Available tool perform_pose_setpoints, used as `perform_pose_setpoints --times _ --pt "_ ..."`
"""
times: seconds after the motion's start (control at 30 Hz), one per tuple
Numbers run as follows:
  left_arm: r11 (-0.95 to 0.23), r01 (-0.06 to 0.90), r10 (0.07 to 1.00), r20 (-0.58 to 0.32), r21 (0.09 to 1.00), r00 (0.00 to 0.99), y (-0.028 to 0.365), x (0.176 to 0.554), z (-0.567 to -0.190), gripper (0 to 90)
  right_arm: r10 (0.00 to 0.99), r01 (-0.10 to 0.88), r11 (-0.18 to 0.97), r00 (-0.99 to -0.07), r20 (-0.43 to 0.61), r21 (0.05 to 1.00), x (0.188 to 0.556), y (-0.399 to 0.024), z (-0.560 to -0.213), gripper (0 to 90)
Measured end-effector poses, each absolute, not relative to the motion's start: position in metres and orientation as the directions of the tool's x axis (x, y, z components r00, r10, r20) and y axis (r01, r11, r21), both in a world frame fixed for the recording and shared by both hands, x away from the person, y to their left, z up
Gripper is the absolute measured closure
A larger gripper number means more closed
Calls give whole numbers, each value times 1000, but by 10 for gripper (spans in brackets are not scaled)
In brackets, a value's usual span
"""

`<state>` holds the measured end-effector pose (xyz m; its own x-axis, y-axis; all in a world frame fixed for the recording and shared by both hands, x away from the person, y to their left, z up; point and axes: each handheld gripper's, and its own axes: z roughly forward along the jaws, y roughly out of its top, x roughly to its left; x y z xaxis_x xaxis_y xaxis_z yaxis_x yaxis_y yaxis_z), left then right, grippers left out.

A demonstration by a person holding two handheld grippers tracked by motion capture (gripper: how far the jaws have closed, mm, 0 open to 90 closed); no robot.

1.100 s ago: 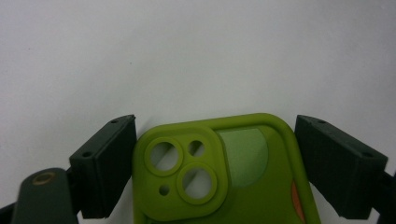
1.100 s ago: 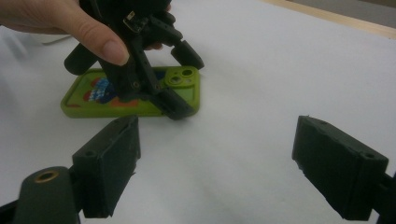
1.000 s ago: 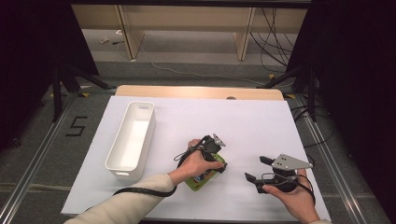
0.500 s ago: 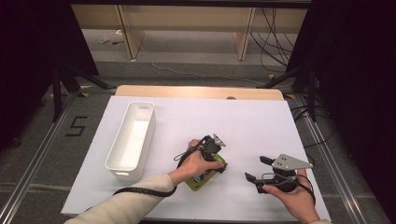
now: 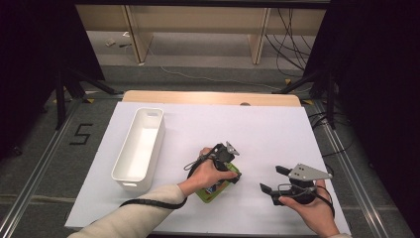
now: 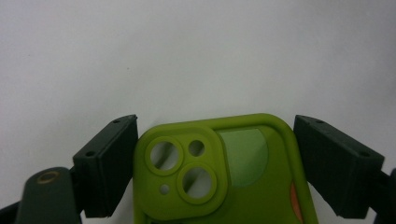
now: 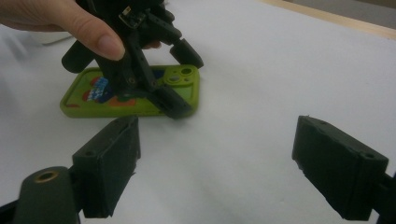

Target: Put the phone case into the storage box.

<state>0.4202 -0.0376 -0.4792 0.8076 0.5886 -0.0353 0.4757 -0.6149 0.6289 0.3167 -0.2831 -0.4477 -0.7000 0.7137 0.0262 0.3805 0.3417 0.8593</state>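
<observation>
We see L gripper jaws straddling green phone case near worktop's front edge — not clamped yet; R gripper open, idle. Case likely light, flexy, grippy — pinch long sides.

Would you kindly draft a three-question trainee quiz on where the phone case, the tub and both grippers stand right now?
1. True or false: the green phone case lies inside the white tub.
2. Which gripper has the case between its fingers: A left gripper, B right gripper, C both?
3. What lies between the right gripper's fingers?

Key:
1. False. The case lies flat on the white table sheet, right of the tub in the high view.
2. A. Its fingers flank the case's camera end.
3. Nothing but bare sheet; its fingers stand open, apart from the case.
</observation>
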Motion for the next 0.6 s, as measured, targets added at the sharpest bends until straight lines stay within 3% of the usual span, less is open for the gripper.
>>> perform_pose_setpoints --times 0.6 --pt "-553 431 601 -17 713 799 -32 419 -454 163 714 379 341 -699 25 860 317 -283 -447 163"
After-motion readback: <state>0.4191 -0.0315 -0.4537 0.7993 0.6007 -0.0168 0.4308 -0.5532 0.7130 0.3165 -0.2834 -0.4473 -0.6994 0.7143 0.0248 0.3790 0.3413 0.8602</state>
